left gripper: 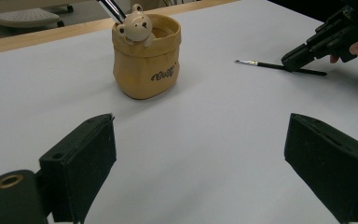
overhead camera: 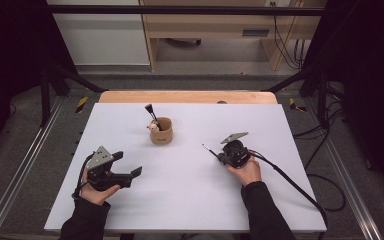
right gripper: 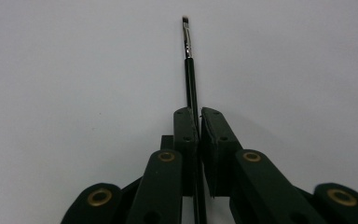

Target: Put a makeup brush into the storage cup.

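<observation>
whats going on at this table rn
A person holds a two-jaw gripper in each hand over a white table. The right gripper is shut on a thin black brush, whose bristle tip points away from the jaws. The left gripper hangs open and empty. Farther back stands a tan pot with a small bear figure on its rim; another brush already stands in it.
</observation>
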Tool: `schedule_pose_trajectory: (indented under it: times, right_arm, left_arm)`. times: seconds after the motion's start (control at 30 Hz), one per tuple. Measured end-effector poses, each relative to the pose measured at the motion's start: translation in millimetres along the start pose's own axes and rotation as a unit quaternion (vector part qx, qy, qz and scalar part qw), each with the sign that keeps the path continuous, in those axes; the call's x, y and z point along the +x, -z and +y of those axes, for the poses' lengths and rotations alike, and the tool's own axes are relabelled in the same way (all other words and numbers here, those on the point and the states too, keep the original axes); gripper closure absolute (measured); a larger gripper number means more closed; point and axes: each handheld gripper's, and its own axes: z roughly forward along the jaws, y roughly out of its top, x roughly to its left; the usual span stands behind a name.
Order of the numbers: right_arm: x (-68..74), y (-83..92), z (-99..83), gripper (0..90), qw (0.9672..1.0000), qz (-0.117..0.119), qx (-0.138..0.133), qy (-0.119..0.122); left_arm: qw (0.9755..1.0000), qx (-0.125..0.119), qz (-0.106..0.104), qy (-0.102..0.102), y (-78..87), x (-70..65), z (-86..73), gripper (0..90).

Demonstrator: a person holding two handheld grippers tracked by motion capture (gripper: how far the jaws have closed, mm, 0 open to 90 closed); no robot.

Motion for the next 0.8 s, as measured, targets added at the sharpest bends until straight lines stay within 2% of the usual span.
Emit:
schedule_pose_trajectory:
  times: [0.2, 0.3, 0.47, 0.53, 0.57, 0.73, 0.8]
  right_arm:
    - [-1.1, 9.5, 5.4, 72.2, 0.9999, 0.004, -0.011, -0.001]
    - [-2.0, 16.4, 11.1, 67.3, 0.9998, -0.002, -0.010, 0.017]
    - [-1.6, 23.8, 25.1, 61.3, 0.9997, 0.002, -0.003, 0.023]
    - [-2.5, 23.7, 29.9, 60.2, 0.9997, 0.005, 0.004, 0.024]
    - [-1.5, 23.8, 31.9, 59.6, 0.9998, 0.007, 0.011, 0.014]
    - [-4.0, 17.1, 37.4, 57.9, 0.9985, 0.000, 0.043, 0.033]
    - [-4.5, 13.9, 39.0, 58.2, 0.9979, 0.001, 0.056, 0.032]
  left_arm:
    - [1.0000, 0.001, 0.000, 0.000, -0.2, 0.2, 0.0, 8.2]
    - [1.0000, 0.000, 0.000, 0.001, -0.1, 0.4, 0.1, 8.2]
    - [1.0000, 0.003, -0.002, 0.001, -0.4, 0.8, -0.1, 8.1]
    - [1.0000, 0.003, -0.003, 0.001, -0.5, 0.9, -0.1, 8.1]
    - [1.0000, 0.003, -0.003, 0.001, -0.5, 1.1, -0.2, 8.1]
    - [1.0000, 0.004, -0.004, 0.002, -0.9, 1.3, -0.2, 7.9]
    - [1.0000, 0.004, -0.004, 0.002, -0.9, 1.3, -0.3, 7.9]
